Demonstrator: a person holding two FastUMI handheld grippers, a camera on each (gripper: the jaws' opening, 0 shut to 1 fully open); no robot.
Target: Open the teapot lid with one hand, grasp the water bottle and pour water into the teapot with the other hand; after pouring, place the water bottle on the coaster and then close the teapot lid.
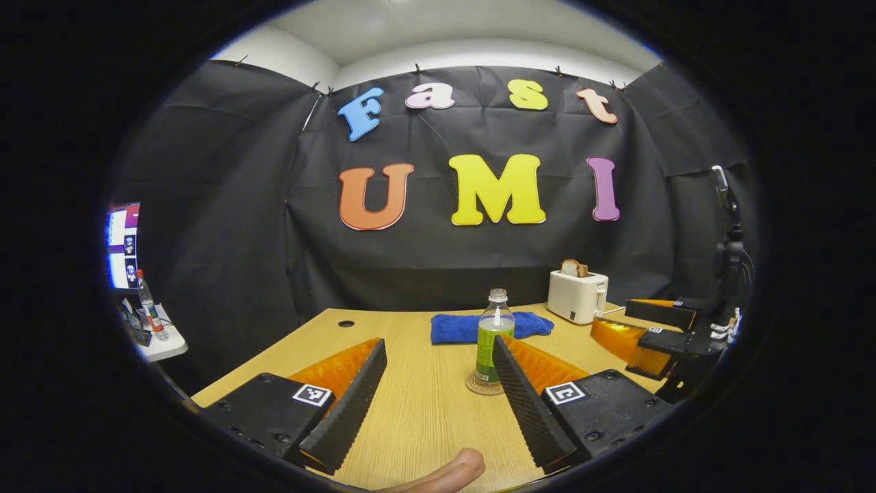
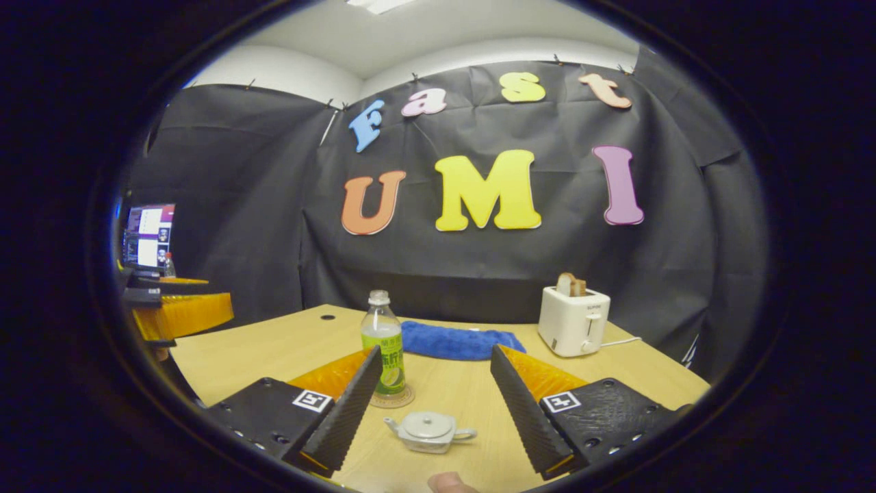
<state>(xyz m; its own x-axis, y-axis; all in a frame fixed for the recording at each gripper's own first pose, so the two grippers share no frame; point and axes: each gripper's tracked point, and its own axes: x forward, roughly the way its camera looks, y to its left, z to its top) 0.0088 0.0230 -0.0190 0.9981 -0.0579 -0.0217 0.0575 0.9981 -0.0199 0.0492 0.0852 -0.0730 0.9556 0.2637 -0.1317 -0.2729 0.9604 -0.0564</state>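
Water bottle (image 2: 383,342) upright on coaster (image 2: 393,398), teapot (image 2: 429,431) spout leftward.

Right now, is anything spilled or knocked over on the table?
No, nothing stands out. The water bottle stands upright on its coaster, the small teapot sits upright with its lid on, and the blue towel lies flat beside the toaster. No spill shows.

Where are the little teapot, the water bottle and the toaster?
teapot (image 2: 428,430), right gripper view, on its lid.
water bottle (image 2: 384,349), right gripper view, on its label.
toaster (image 2: 571,320), right gripper view, on its front side.
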